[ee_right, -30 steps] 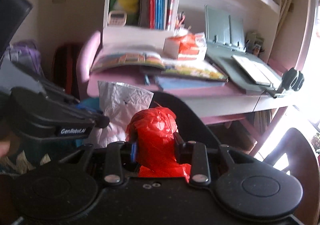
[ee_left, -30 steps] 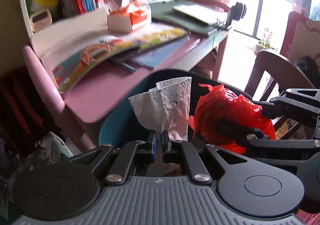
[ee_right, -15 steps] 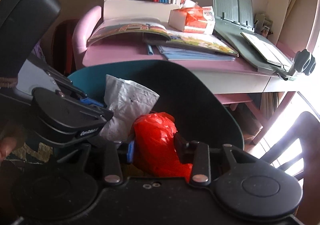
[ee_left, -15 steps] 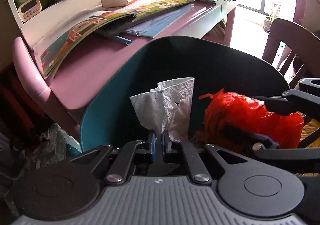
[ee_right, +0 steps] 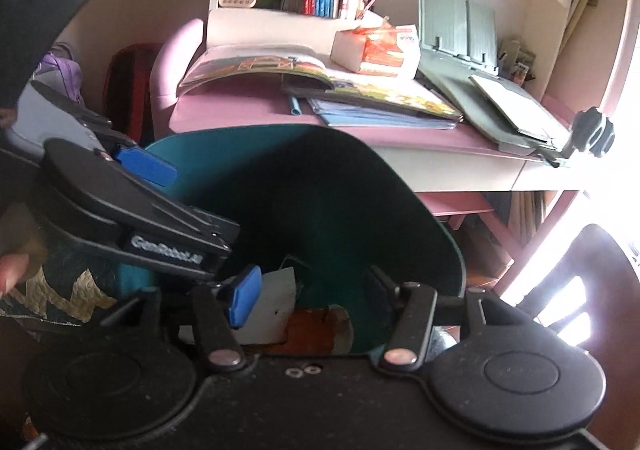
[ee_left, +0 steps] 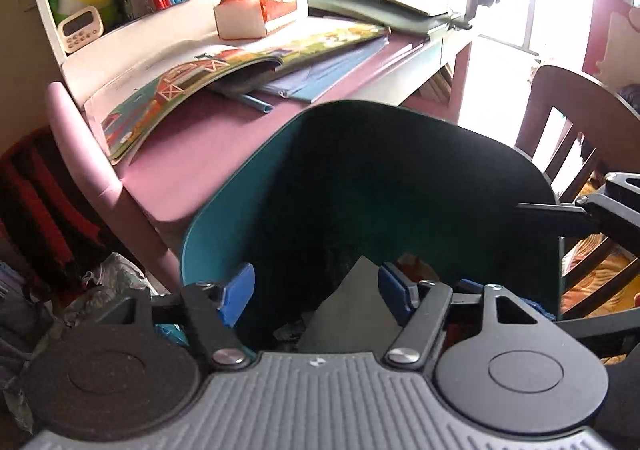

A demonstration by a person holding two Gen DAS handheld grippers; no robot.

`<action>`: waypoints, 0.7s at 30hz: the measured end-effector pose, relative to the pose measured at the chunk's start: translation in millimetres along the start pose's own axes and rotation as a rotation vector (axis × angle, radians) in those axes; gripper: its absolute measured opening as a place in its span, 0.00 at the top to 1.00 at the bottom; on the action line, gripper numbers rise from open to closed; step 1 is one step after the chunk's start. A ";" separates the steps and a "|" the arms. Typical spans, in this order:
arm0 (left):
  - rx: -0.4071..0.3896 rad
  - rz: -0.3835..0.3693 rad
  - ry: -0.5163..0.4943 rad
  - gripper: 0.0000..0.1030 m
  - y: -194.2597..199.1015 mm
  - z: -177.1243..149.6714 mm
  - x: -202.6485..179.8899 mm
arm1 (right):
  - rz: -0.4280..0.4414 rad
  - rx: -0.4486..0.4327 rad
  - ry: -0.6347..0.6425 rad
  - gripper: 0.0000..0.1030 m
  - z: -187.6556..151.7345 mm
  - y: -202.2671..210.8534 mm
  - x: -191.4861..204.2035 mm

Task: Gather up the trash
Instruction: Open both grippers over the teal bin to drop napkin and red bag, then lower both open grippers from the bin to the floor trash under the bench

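A teal trash bin [ee_left: 224, 218] with a tall curved back stands in front of the desk; it also shows in the right wrist view [ee_right: 248, 154]. My left gripper [ee_left: 316, 290] is open and empty over the bin's mouth. My right gripper [ee_right: 312, 294] is open and empty beside it, over the same bin. The white tissue [ee_right: 272, 306] and the red plastic bag [ee_right: 308, 334] lie down inside the bin, below the right gripper. A grey flat piece [ee_left: 356, 310] shows in the bin in the left wrist view.
A pink desk [ee_left: 192, 154] behind the bin holds an open picture book [ee_left: 224, 78], blue folders [ee_left: 320, 74], a tissue box [ee_left: 260, 10] and a grey book stand [ee_right: 460, 26]. A dark wooden chair [ee_left: 576, 114] stands to the right. Bags [ee_left: 44, 186] lie at the left.
Both grippers have opened. The white tissue left the left gripper and the red bag left the right gripper; both dropped into the bin.
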State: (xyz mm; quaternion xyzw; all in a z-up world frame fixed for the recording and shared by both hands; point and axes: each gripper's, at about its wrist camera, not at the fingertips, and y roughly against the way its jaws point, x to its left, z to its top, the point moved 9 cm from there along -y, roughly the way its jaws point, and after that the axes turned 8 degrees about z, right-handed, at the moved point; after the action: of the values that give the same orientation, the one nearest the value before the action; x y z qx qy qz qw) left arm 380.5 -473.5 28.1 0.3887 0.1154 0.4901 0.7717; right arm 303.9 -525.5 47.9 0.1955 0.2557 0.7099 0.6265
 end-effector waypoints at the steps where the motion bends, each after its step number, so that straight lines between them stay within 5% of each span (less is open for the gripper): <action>1: -0.004 0.004 0.009 0.31 5.0 -0.6 1.8 | -0.004 -0.006 0.001 0.45 -0.1 5.1 0.8; 11: -0.062 -0.001 0.076 0.29 66.2 -17.6 23.8 | 0.011 -0.061 0.013 0.44 1.5 54.5 30.4; 21: -0.101 0.020 0.151 0.22 129.7 -64.4 74.5 | 0.122 -0.114 0.057 0.44 3.3 96.1 99.6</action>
State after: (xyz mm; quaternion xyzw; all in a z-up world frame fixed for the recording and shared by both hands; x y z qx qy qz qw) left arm 294.7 -351.0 92.5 0.3124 0.1443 0.5309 0.7744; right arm 216.1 -434.6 104.6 0.1543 0.2203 0.7654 0.5847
